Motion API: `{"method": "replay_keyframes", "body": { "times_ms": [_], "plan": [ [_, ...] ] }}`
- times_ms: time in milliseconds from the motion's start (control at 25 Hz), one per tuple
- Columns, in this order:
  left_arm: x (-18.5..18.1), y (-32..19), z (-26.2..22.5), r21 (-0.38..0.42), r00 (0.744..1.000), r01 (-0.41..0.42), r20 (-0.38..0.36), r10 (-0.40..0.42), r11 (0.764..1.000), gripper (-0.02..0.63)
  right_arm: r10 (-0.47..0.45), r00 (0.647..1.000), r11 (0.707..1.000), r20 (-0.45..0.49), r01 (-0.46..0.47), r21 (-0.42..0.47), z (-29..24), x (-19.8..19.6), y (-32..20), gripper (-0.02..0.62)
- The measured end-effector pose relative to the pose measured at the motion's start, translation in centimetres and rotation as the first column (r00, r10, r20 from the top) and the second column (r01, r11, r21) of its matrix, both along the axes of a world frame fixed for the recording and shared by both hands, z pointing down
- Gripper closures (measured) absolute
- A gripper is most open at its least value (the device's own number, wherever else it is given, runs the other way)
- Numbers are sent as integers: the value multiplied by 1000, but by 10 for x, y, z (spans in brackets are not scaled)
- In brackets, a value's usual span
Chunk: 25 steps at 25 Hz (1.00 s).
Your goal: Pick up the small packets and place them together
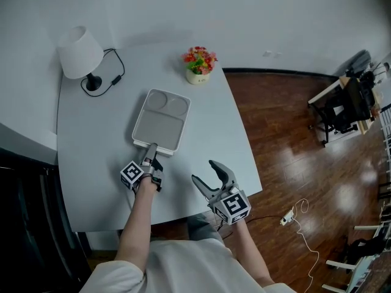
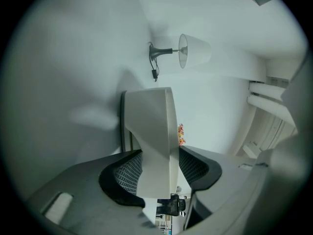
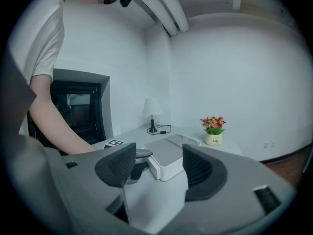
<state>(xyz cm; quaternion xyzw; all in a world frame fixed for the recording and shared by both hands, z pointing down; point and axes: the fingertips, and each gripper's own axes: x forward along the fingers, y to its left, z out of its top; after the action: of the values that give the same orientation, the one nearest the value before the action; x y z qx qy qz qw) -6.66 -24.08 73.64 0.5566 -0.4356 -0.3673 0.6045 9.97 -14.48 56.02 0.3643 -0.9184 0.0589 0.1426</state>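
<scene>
A white compartment tray (image 1: 162,121) lies on the pale table (image 1: 91,163). My left gripper (image 1: 151,148) is shut on the middle of the tray's near edge. In the left gripper view the tray's rim (image 2: 151,126) runs between both ribbed pads, which press on it, and the gripper (image 2: 160,158) is rolled on its side. My right gripper (image 1: 203,170) hovers open and empty near the table's front edge, right of the left one. Its jaws (image 3: 159,163) frame the tray (image 3: 168,155). The tray's compartments look empty, and no small packets show in any view.
A white lamp (image 1: 79,52) with a black cable stands at the back left. A small pot of flowers (image 1: 199,63) sits behind the tray. The table's right edge drops to a wooden floor with a power strip (image 1: 287,217).
</scene>
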Motion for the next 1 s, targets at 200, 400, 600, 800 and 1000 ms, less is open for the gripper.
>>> {"method": "replay_keyframes", "body": {
  "times_ms": [200,400,600,800,1000],
  "plan": [
    [-1,9,0,-18,1000,-3,10,3,1000,387,-24,1000,1000,-6,24,-1,0,-12,4,305],
    [-6,35,9,-25,1000,-4,0,4,1000,433,-42,999,999,-10,42,1,2,-21,6,305],
    [-11,74,9,-31,1000,-9,0,9,999,433,-58,998,998,-1,58,0,2,-30,8,305],
    [-23,119,13,-45,1000,-10,3,10,999,433,-79,997,997,24,79,-8,4,-46,12,305],
    [-33,162,18,-71,1000,-10,11,11,997,433,-108,994,994,29,108,-9,6,-60,18,305]
  ]
}}
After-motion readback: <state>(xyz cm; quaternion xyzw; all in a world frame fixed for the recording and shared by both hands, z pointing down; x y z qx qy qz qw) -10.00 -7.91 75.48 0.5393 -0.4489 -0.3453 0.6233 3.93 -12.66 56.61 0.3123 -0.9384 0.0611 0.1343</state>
